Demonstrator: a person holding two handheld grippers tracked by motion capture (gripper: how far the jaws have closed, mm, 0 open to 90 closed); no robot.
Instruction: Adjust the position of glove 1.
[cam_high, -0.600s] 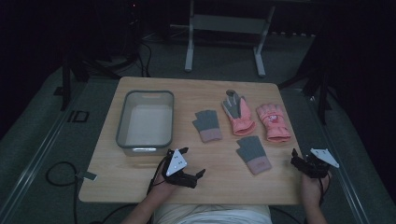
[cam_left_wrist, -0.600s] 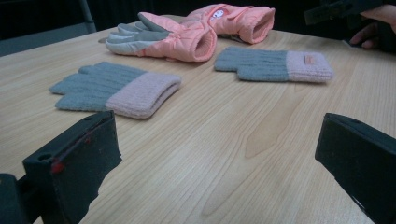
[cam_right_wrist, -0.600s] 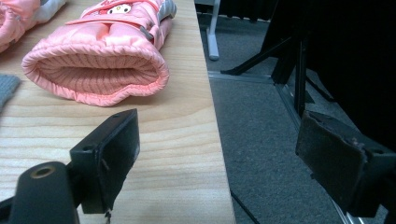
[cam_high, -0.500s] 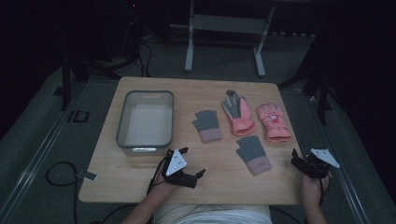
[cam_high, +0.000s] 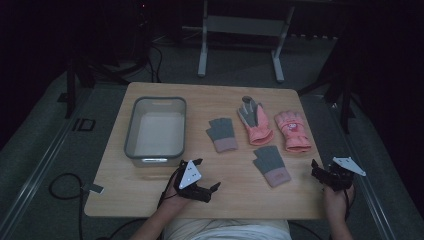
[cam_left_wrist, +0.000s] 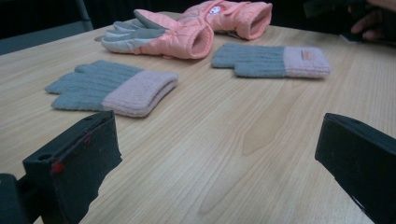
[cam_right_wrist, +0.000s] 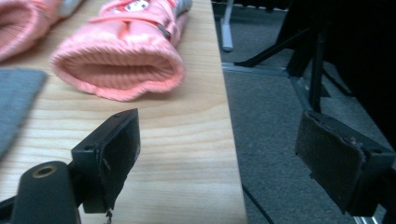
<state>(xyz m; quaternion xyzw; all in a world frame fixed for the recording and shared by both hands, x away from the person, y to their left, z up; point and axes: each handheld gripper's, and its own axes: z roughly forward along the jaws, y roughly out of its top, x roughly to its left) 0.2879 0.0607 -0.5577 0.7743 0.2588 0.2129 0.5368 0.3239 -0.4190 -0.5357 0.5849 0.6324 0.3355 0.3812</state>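
Four gloves lie on the counter, none yet lifted: a grey knit glove near the middle, a second grey knit glove nearer the person, a pink glove with a grey palm and a pink glove beside it. The grey bin stands at the left with nothing in it. Against the pictures from half a second back, hardly anything has changed; the gloves and bin lie exactly as they did and both hands sit at the near edge. The left gripper rests low over bare wood with its jaws wide apart and nothing between them. The right gripper sits at the counter's right edge, jaws likewise apart, one over wood and one past the edge. I judge the work has not begun, and each gripper's nearest glove is a grey one.
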